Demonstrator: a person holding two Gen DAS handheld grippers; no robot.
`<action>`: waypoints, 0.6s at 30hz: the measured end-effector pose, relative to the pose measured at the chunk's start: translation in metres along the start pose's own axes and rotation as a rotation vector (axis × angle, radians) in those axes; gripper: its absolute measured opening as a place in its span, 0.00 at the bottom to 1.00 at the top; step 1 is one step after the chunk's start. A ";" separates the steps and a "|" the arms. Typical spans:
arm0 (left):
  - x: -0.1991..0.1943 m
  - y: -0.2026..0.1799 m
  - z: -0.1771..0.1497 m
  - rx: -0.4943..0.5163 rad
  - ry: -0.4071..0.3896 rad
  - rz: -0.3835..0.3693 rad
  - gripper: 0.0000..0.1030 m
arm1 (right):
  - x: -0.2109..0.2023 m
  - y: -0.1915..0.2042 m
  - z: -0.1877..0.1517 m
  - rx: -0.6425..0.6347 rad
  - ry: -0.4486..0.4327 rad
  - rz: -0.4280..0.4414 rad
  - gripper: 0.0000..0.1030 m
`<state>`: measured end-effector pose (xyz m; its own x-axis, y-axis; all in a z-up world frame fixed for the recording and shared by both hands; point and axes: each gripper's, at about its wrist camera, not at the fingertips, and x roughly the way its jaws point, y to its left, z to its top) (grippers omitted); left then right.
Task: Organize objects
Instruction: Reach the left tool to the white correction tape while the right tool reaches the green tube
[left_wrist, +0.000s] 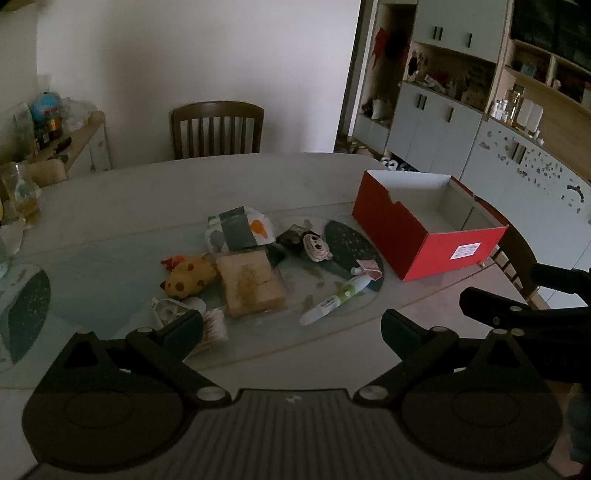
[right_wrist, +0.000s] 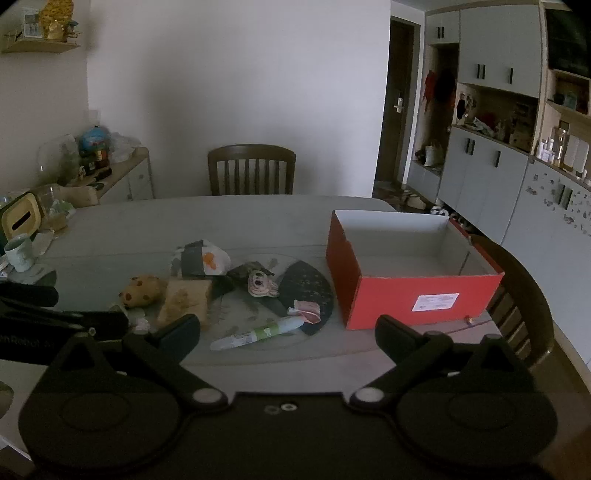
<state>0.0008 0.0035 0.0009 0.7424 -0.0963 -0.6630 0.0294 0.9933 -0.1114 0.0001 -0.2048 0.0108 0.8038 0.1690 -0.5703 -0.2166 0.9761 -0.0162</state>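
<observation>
A red open box (left_wrist: 417, 229) (right_wrist: 410, 291), white inside and holding nothing I can see, stands on the table's right side. Left of it lies a heap: a white-green tube (left_wrist: 334, 301) (right_wrist: 255, 334), a tan sponge block (left_wrist: 251, 284) (right_wrist: 186, 297), a spotted yellow plush (left_wrist: 188, 278) (right_wrist: 142, 290), a small round toy face (left_wrist: 316, 247) (right_wrist: 260, 282), a grey-white packet (left_wrist: 240, 229) (right_wrist: 201, 260) and a brush (left_wrist: 214, 326). My left gripper (left_wrist: 291, 330) is open, above the near edge. My right gripper (right_wrist: 288, 334) is open, beside it.
The pale table (left_wrist: 147, 192) carries a glass turntable with dark leaf-shaped mats (left_wrist: 351, 247). A wooden chair (left_wrist: 217, 129) stands at the far side, another by the box. A cluttered sideboard (right_wrist: 110, 173) is at the left, cabinets (right_wrist: 498, 166) at the right. A mug (right_wrist: 19, 253) sits far left.
</observation>
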 end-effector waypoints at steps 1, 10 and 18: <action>0.001 0.001 0.000 -0.002 0.002 -0.001 1.00 | 0.000 0.000 0.000 0.001 0.001 0.001 0.98; 0.003 0.013 0.002 -0.001 -0.001 -0.021 1.00 | 0.004 0.012 0.005 -0.002 0.000 0.002 0.98; 0.013 0.043 0.005 -0.035 0.007 0.029 1.00 | 0.018 0.022 0.011 -0.003 0.015 0.022 0.98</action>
<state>0.0156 0.0454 -0.0088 0.7379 -0.0684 -0.6714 -0.0154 0.9929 -0.1182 0.0154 -0.1785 0.0094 0.7908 0.1879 -0.5825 -0.2354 0.9719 -0.0060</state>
